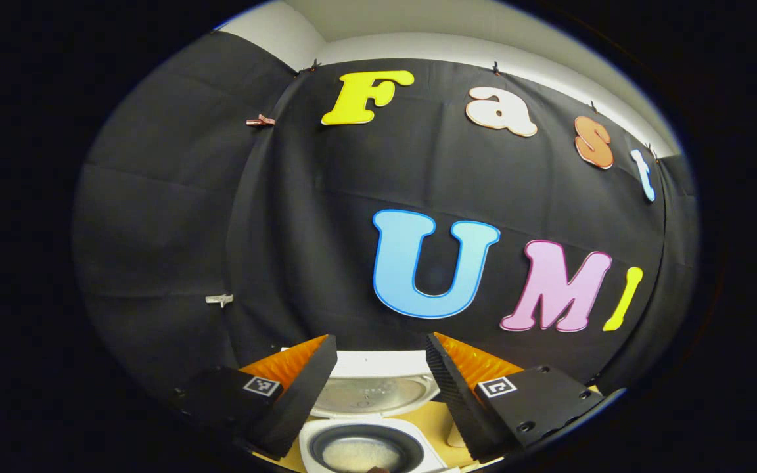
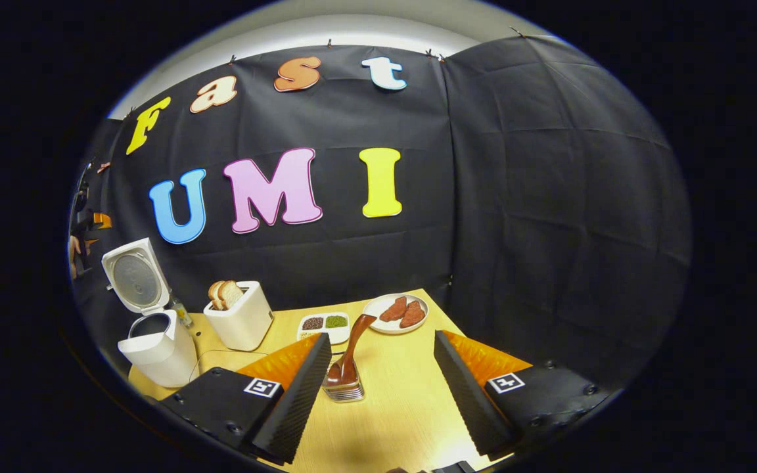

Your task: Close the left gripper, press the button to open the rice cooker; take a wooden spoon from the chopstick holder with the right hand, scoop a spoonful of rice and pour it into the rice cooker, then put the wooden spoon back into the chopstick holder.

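Note:
The white rice cooker point(image 2: 155, 351) stands at the table's left with its lid point(image 2: 134, 277) raised. From the left gripper view I look down on its lid point(image 1: 372, 394) and its inner pot point(image 1: 365, 450), which holds white rice. My left gripper point(image 1: 382, 345) hangs open above the cooker, touching nothing. A dark wooden spoon point(image 2: 352, 348) stands tilted in the metal chopstick holder point(image 2: 344, 392) on the table. My right gripper point(image 2: 382, 338) is open, and the holder sits just ahead, nearer the left finger. Neither finger touches the spoon.
A white toaster point(image 2: 240, 318) with bread slices stands right of the cooker. Behind the spoon lie a small white tray point(image 2: 324, 324) of brown and green grains and a plate point(image 2: 378, 305) with red meat slices. A hand point(image 2: 76, 253) shows at the far left edge.

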Motion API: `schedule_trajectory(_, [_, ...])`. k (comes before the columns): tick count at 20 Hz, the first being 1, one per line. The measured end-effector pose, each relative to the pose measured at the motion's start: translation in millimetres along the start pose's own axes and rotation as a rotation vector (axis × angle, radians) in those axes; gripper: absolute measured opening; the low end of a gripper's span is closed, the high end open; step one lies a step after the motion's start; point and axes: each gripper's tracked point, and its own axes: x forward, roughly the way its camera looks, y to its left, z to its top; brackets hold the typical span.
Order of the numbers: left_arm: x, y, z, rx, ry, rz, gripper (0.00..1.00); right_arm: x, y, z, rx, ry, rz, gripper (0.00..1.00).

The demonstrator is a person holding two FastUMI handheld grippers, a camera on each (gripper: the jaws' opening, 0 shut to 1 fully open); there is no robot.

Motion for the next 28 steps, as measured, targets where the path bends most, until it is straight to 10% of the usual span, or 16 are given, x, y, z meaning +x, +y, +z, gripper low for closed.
schedule_trajectory(13, [104.7, 7.3, -59.2, 0.093, 0.138, 0.035, 0.95, -34.6, 56.5, -28.3, -0.053, 0.06, 0.062, 1.0])
schedule_trajectory(28, [-31.2, -26.1, -140.6, 0.021, 0.468, 0.065, 0.98, -31.6, 115.4, -39.8, -0.028, 0.089, 0.267, 0.98])
